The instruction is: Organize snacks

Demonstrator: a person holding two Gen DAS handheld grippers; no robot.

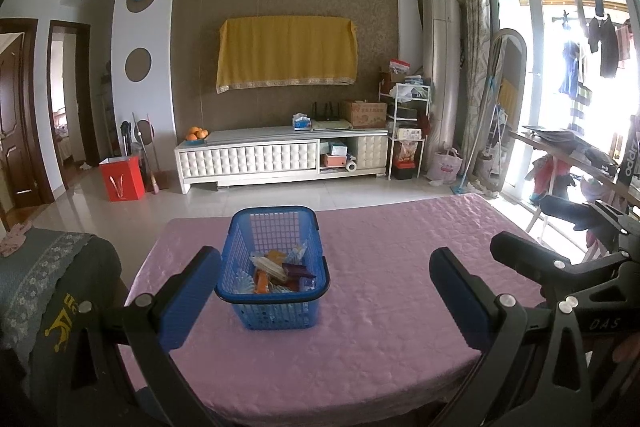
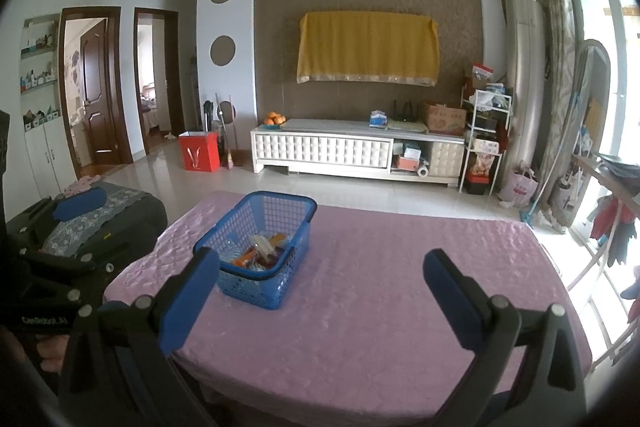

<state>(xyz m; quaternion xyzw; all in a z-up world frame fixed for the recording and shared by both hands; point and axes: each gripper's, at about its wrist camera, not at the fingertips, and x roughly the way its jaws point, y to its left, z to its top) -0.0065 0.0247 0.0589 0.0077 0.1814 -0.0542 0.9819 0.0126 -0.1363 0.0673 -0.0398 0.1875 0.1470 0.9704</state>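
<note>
A blue plastic basket (image 1: 276,301) stands on the pink tablecloth (image 1: 380,287) and holds several snack packets (image 1: 280,273), orange, purple and clear. My left gripper (image 1: 326,283) is open above the near part of the table, its fingers on either side of the basket and short of it. In the right wrist view the basket (image 2: 256,289) sits left of centre with the snacks (image 2: 260,253) inside. My right gripper (image 2: 322,285) is open with nothing between its fingers, the basket just ahead of its left finger (image 2: 188,301). The right gripper's body (image 1: 568,267) shows at the right of the left wrist view.
A dark chair with a grey patterned cover (image 1: 44,267) stands off the table's left edge. Beyond the table lie tiled floor (image 1: 240,199), a white TV cabinet (image 1: 280,157) and a red bag (image 1: 122,179). A drying rack with clothes (image 2: 612,223) stands right of the table.
</note>
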